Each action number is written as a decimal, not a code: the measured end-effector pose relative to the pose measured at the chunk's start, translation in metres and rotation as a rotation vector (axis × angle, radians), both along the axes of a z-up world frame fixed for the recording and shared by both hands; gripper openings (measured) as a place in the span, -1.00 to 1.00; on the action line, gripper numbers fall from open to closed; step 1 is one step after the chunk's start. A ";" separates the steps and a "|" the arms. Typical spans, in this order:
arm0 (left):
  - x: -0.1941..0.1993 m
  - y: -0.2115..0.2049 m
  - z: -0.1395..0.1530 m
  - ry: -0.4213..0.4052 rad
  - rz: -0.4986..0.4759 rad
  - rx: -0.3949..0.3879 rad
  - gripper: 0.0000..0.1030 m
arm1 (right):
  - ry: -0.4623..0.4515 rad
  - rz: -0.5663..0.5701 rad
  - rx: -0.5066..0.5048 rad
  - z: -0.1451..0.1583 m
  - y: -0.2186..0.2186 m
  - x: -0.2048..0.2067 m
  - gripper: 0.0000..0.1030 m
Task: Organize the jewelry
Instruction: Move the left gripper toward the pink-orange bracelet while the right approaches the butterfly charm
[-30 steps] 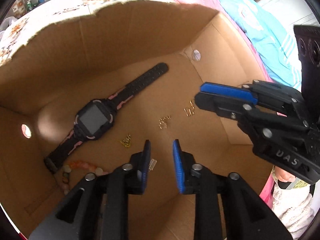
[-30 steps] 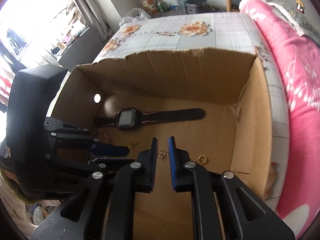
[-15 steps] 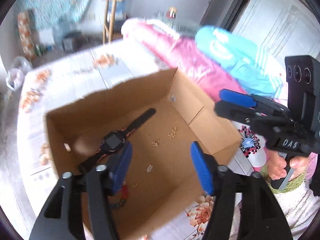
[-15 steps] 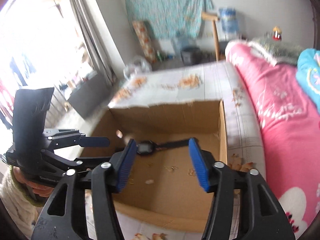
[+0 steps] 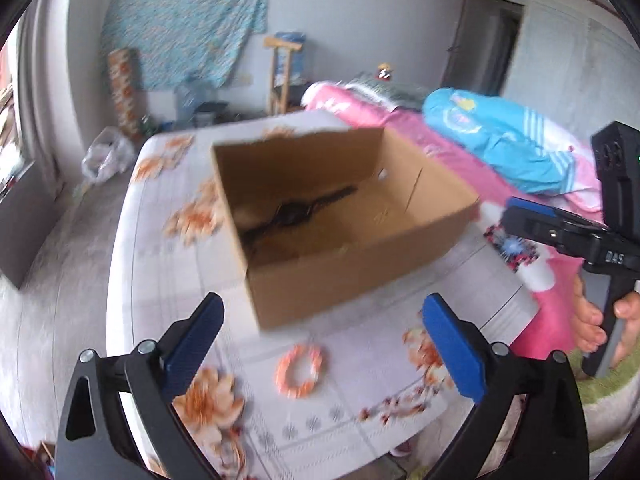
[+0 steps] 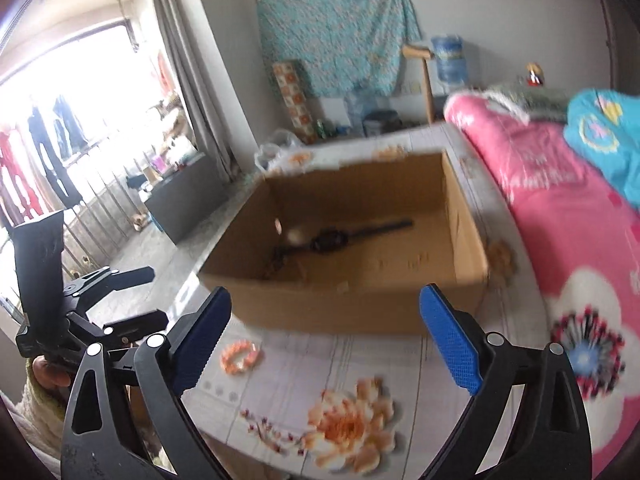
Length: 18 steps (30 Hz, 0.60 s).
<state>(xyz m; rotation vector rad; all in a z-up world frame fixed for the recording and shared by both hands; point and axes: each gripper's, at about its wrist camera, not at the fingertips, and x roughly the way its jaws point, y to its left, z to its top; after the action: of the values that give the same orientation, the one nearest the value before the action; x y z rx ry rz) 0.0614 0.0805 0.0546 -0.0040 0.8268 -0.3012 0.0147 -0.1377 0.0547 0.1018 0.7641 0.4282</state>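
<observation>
An open cardboard box (image 5: 352, 276) (image 6: 332, 304) stands on a floral table. A black watch (image 5: 296, 210) (image 6: 332, 238) lies inside it; smaller items in the box are blurred. An orange bead bracelet (image 5: 299, 366) (image 6: 240, 354) lies on the table in front of the box. My left gripper (image 5: 320, 348) is open and empty, pulled back above the table's near edge over the bracelet. My right gripper (image 6: 324, 340) is open and empty, also back from the box. Each gripper shows in the other's view, the right one (image 5: 560, 228) and the left one (image 6: 116, 300).
The table (image 5: 160, 280) has a floral cloth. A pink bed cover (image 6: 560, 220) with a blue garment (image 5: 500, 152) lies to the right. Floor, a dark cabinet (image 6: 180, 200) and a window lie to the left.
Both grippers have pulled up and back out of the box and opened wide. The bracelet outside the box has come into view.
</observation>
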 end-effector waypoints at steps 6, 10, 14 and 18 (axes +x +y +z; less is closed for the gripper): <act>-0.016 -0.002 -0.075 0.148 0.118 0.106 0.89 | 0.177 -0.139 -0.166 -0.079 0.002 -0.010 0.80; -0.019 -0.005 -0.102 0.196 0.132 0.128 0.89 | 0.240 -0.183 -0.253 -0.114 0.007 -0.007 0.80; -0.019 -0.008 -0.112 0.225 0.126 0.146 0.89 | 0.263 -0.173 -0.353 -0.133 0.016 -0.001 0.84; -0.012 -0.020 -0.117 0.230 0.122 0.211 0.89 | 0.240 -0.137 -0.394 -0.138 0.023 0.004 0.85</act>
<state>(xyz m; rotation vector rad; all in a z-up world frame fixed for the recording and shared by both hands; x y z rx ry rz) 0.0496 0.0608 -0.0626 0.1098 1.0795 -0.0975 0.0191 -0.1148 -0.0838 -0.1656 1.0584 0.1302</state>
